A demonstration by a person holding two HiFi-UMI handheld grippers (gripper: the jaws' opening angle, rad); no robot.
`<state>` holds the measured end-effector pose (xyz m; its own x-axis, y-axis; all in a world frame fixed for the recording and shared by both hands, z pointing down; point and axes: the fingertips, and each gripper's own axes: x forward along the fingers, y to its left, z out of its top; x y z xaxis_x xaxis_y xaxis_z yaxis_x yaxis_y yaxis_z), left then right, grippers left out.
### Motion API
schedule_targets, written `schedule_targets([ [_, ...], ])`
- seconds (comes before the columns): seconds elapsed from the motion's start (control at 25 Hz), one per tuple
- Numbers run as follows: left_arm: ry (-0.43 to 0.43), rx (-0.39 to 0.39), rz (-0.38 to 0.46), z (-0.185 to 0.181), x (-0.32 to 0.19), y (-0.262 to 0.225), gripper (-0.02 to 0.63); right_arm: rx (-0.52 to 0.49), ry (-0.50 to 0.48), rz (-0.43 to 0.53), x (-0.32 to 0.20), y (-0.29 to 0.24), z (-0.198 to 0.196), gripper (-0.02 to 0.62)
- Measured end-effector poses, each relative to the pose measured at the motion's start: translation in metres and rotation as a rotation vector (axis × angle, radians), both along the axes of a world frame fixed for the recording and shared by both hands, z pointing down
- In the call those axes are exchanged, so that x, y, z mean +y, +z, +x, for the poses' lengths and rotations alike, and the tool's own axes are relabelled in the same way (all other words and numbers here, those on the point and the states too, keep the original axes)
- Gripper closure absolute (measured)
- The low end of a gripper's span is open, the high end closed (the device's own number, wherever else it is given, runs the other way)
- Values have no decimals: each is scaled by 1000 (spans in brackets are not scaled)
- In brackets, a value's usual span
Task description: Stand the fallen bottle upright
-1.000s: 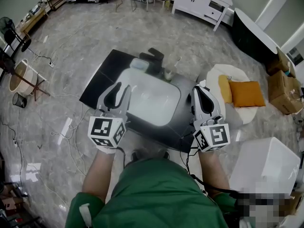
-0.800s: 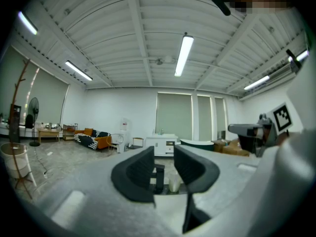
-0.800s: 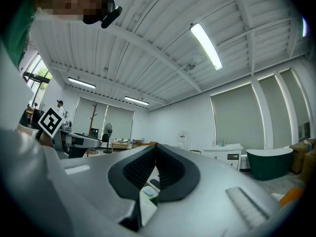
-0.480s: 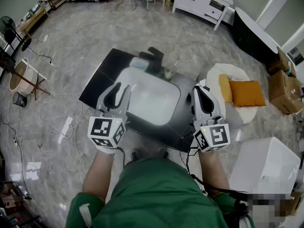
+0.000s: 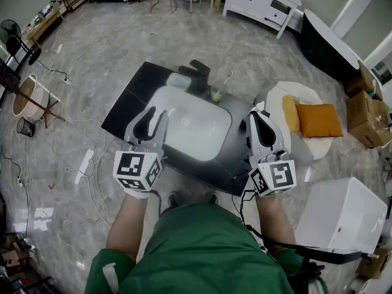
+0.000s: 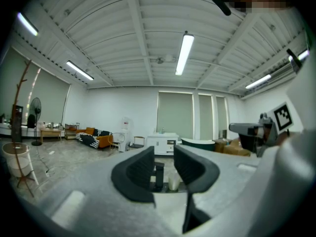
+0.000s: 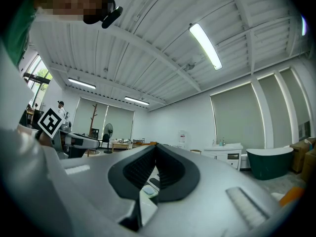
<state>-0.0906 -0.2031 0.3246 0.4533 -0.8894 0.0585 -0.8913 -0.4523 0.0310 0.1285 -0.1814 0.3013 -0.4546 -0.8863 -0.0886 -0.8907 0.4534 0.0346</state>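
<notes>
Bottle (image 5: 215, 94): small and pale, on the black surface (image 5: 131, 100) behind the white basin (image 5: 193, 124), just right of the black faucet (image 5: 199, 72). Too small in the head view to tell lying from upright. A pale block (image 5: 179, 82) sits left of the faucet.

Left tool (image 5: 157, 111): jaws apart, nothing between the pads. It hovers over the basin's near-left edge, well apart from the bottle. In its own view the left tool (image 6: 164, 154) frames the faucet (image 6: 159, 174) and bottle (image 6: 174, 181) far off through the gap.

Right tool (image 5: 260, 111): jaws together at the tips, holding nothing, over the surface's right end. The right gripper view confirms the right tool (image 7: 155, 149) is closed.
</notes>
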Motion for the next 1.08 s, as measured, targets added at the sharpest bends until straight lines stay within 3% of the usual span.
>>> schedule_targets([
  [1.08, -47, -10, -9, 38, 4, 7, 489, -10, -52, -2, -3, 4, 38, 594],
])
